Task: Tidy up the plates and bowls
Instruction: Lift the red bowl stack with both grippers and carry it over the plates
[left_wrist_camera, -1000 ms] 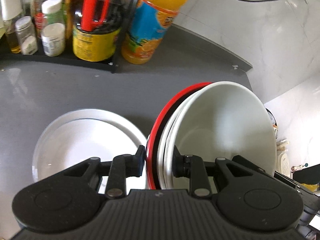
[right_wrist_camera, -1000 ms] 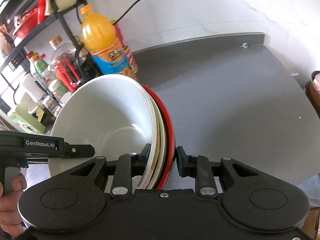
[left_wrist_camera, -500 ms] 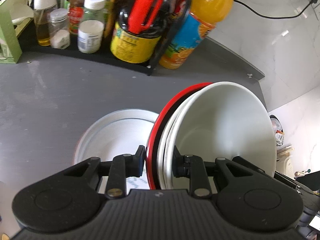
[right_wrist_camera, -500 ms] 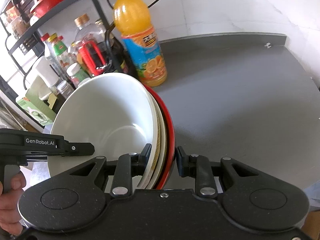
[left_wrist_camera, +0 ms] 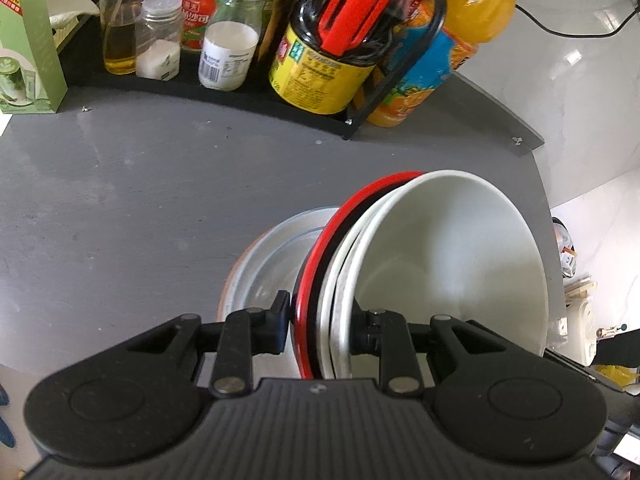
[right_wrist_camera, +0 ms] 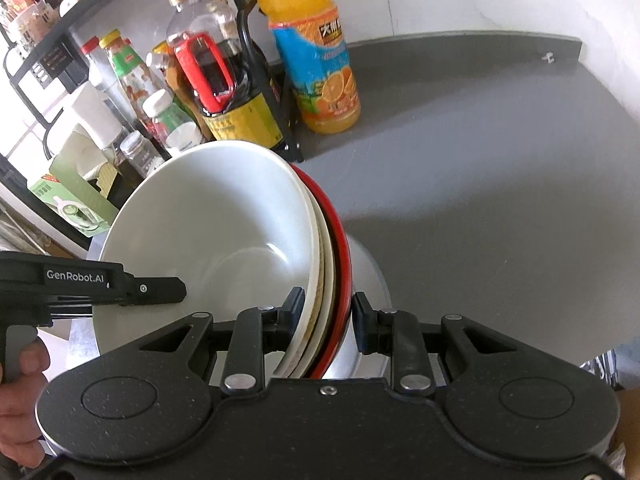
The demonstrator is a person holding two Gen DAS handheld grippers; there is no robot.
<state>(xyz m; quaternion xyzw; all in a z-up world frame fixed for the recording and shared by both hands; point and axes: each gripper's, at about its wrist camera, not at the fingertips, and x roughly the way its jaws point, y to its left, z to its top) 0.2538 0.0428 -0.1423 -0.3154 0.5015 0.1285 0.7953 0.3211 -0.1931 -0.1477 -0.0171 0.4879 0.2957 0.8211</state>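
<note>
Above a grey counter (left_wrist_camera: 160, 208), both grippers, left (left_wrist_camera: 320, 320) and right (right_wrist_camera: 326, 312), clamp a tilted bowl stack (left_wrist_camera: 440, 256) over white plates (left_wrist_camera: 272, 256); lower it level, releasing together.

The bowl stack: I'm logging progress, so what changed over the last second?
Both grippers carried the bowl stack sideways until it hangs over the white plate on the counter. The left gripper and right gripper stay clamped on opposite rims; the bowls stay nested.
</note>
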